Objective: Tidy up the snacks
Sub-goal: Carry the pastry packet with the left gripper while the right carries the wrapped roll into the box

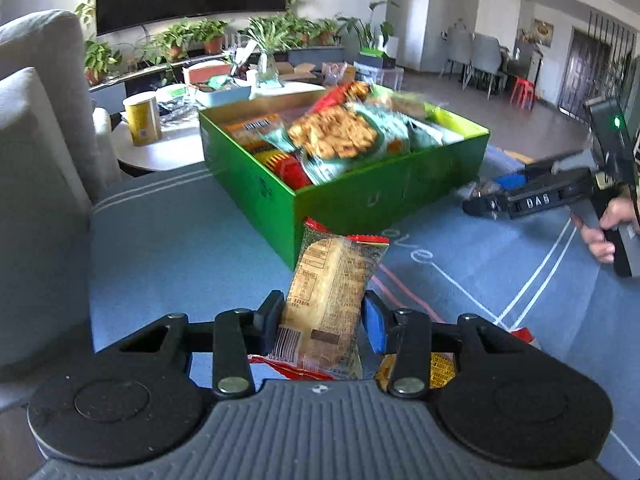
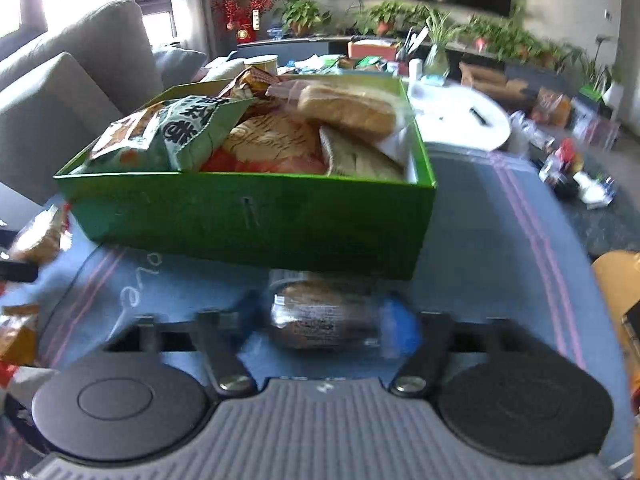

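Observation:
A green box (image 1: 360,196) heaped with snack bags stands on the blue mat; the right wrist view shows it too (image 2: 256,216). My left gripper (image 1: 322,310) is shut on a clear packet of pale bread with red ends (image 1: 332,268), which tilts up toward the box's near corner. That packet shows at the left edge of the right wrist view (image 2: 40,236). My right gripper (image 2: 328,322) is shut on a dark bread packet (image 2: 320,300) just in front of the box's side wall. From the left wrist view the right gripper (image 1: 486,204) hangs low to the right of the box, a hand (image 1: 600,232) on its handle.
A grey sofa (image 1: 40,140) lines the left. A white round table (image 1: 160,152) with a yellow tin (image 1: 142,120) stands behind the box. Loose snack packets lie on the mat under my left gripper (image 1: 440,368) and at the left (image 2: 16,336). Clutter covers the floor at right (image 2: 568,168).

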